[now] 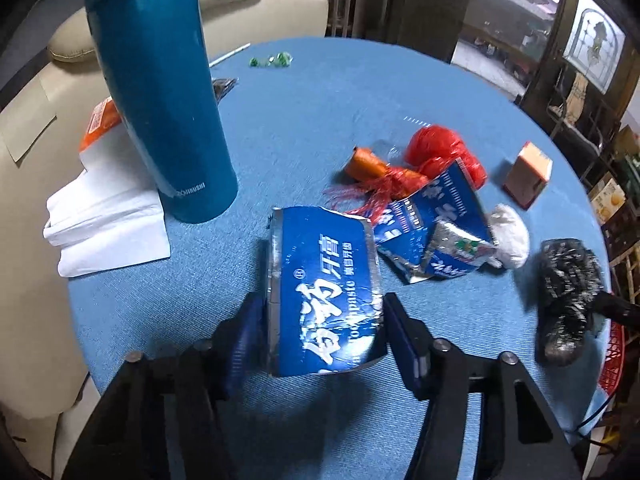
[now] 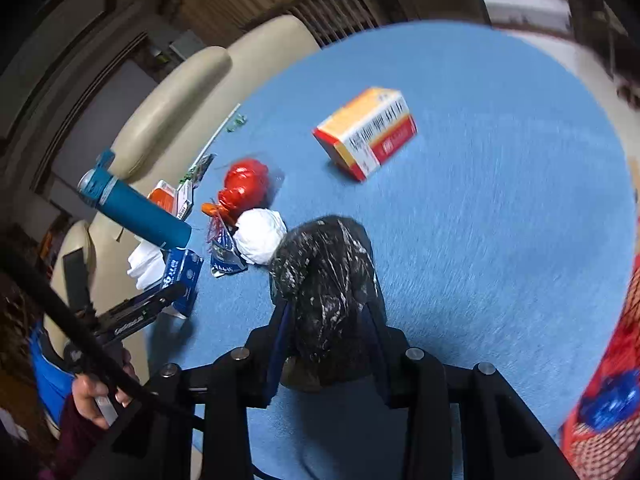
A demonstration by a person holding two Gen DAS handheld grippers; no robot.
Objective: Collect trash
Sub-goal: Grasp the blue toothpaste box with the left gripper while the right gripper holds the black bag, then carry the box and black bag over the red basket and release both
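Note:
My left gripper [image 1: 324, 328] is shut on a torn blue toothpaste box piece [image 1: 324, 280], held just above the blue table [image 1: 320, 100]. My right gripper [image 2: 326, 328] is shut on a crumpled black plastic bag [image 2: 326, 280], which also shows in the left wrist view [image 1: 568, 296]. On the table lie a second torn blue box piece [image 1: 436, 224], a red net bag [image 1: 436, 156] with an orange roll [image 1: 366, 164], a white paper ball [image 1: 510, 236] and an orange-and-red carton [image 2: 366, 132].
A tall blue thermos [image 1: 164, 92] stands at the left beside white napkins [image 1: 108, 232] and an orange pack [image 1: 100, 124]. Green wrappers [image 1: 272, 59] lie at the far edge. A red mesh basket [image 2: 604, 380] sits off the table's right side. A beige sofa [image 1: 36, 128] is behind.

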